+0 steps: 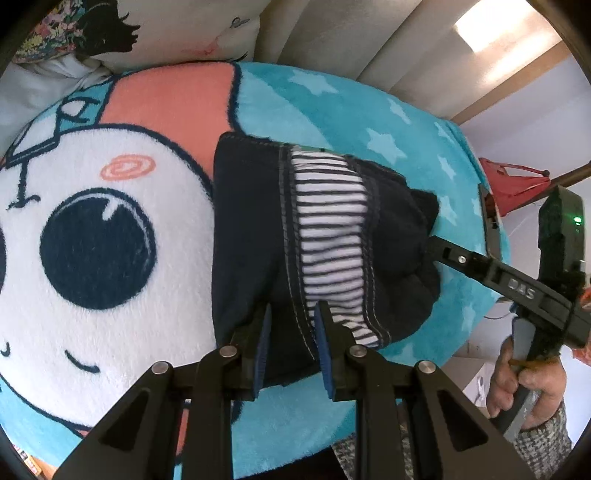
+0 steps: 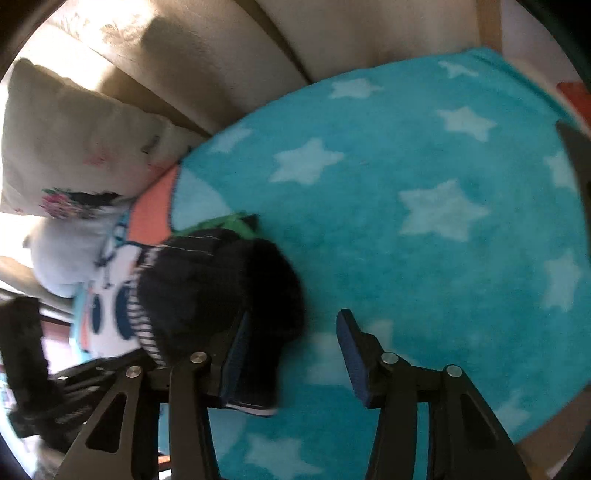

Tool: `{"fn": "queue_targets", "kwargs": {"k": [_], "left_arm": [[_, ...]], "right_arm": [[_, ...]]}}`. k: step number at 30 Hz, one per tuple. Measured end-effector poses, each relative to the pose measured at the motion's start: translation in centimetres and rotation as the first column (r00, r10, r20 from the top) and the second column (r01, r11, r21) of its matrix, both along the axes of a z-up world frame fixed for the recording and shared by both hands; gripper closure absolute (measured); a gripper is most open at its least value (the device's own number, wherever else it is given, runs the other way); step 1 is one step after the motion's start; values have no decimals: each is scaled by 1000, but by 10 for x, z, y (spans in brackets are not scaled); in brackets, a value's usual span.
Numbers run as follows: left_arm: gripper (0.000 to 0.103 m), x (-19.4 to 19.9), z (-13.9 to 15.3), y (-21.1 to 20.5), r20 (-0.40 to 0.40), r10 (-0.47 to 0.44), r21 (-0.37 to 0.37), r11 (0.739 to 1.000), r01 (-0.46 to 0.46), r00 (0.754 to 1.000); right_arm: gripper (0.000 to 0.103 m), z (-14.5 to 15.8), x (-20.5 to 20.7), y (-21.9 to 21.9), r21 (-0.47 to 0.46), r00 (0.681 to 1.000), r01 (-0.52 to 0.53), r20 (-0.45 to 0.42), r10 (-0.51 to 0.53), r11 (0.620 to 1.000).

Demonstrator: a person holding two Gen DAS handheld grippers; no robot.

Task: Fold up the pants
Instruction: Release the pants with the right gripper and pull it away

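Dark navy pants (image 1: pixel 251 229), folded into a small bundle with a striped lining (image 1: pixel 328 229) showing, lie on a teal star-patterned cartoon blanket (image 1: pixel 92 221). My left gripper (image 1: pixel 293 325) is shut on the bundle's near edge, with dark fabric pinched between its blue pads. My right gripper (image 2: pixel 291 332) stands open. Its left pad lies over the pants (image 2: pixel 207 280) and its right pad hangs over bare blanket (image 2: pixel 406 184). In the left wrist view one of its fingers (image 1: pixel 461 259) reaches the bundle's right edge.
The blanket covers a beige sofa (image 2: pixel 229 55) with printed cushions (image 1: pixel 166 29) at the back. A person's hand (image 1: pixel 524 380) grips the right tool's handle. A red object (image 1: pixel 517 188) stands beyond the blanket's right edge.
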State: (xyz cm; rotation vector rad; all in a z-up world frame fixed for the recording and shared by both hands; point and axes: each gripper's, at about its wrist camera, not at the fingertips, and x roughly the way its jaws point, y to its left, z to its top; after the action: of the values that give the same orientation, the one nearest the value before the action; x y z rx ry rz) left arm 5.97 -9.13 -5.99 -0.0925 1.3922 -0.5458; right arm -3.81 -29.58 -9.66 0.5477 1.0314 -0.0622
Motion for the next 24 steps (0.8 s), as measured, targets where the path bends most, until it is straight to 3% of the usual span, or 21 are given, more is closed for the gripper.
{"fn": "queue_targets", "kwargs": {"k": [2,4,6,9,13,18,22,24], "left_arm": [[80,-5,14,3,24,-16,-21,1000,16,1000],[69,-9,32,7,69,-28,-50,998,31,997],[62,-10,40,14,95,-12,-58,998,17,995],[62,2,39,17,88,23,-71,997,-16,996],[62,11,23,10,69,36,-47,998,-33,997],[62,14,-6,2,25,32,9,999,-32,999],[62,14,-3,3,22,33,4,999,-33,999],[62,13,10,6,63,37,-7,999,-36,997]], "right_arm": [[50,9,-1,-4,-21,999,33,10,-32,999],[50,28,-10,-12,-4,994,55,92,-55,998],[50,45,-15,-10,13,985,32,172,-34,999],[55,56,-9,2,106,965,-41,262,12,993],[56,35,2,11,208,976,-68,218,22,976],[56,-10,10,14,217,996,-42,91,22,975],[54,-10,11,13,205,996,-36,88,19,978],[54,-2,6,11,208,993,-41,119,16,977]]}}
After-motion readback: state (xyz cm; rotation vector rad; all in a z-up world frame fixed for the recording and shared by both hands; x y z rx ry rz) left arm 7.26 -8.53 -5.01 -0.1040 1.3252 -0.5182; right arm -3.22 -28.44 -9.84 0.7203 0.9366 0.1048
